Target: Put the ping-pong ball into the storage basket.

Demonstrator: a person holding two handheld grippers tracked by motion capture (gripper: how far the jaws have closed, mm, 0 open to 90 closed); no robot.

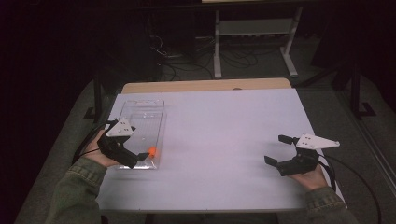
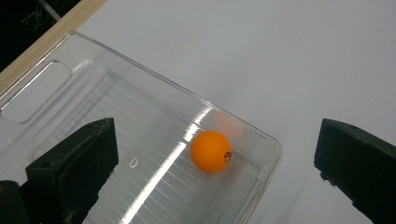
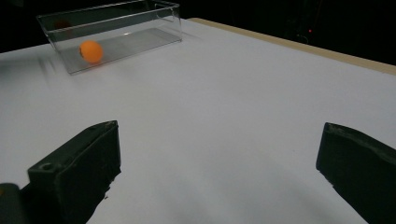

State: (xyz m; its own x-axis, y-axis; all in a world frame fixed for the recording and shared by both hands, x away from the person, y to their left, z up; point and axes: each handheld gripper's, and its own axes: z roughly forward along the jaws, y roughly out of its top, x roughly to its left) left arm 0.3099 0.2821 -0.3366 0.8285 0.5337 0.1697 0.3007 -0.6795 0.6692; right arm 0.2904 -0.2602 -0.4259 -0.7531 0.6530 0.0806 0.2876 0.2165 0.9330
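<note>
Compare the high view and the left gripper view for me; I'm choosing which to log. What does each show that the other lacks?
High view alone: the right gripper, both hands, floor cables. Left gripper view alone: dark print on the orange ball and the clear bin's handle cutout. Both: ball lying loose inside the bin on the white table, left gripper fingers open.

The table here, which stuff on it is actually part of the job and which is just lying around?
Part of the job, as far as I can judge:
- orange ball, inside the clear bin
- left gripper, jaws open over the bin's near end
- right gripper, open, over the bare white table

Just lying about:
- cables and a white stand beyond the table
</note>
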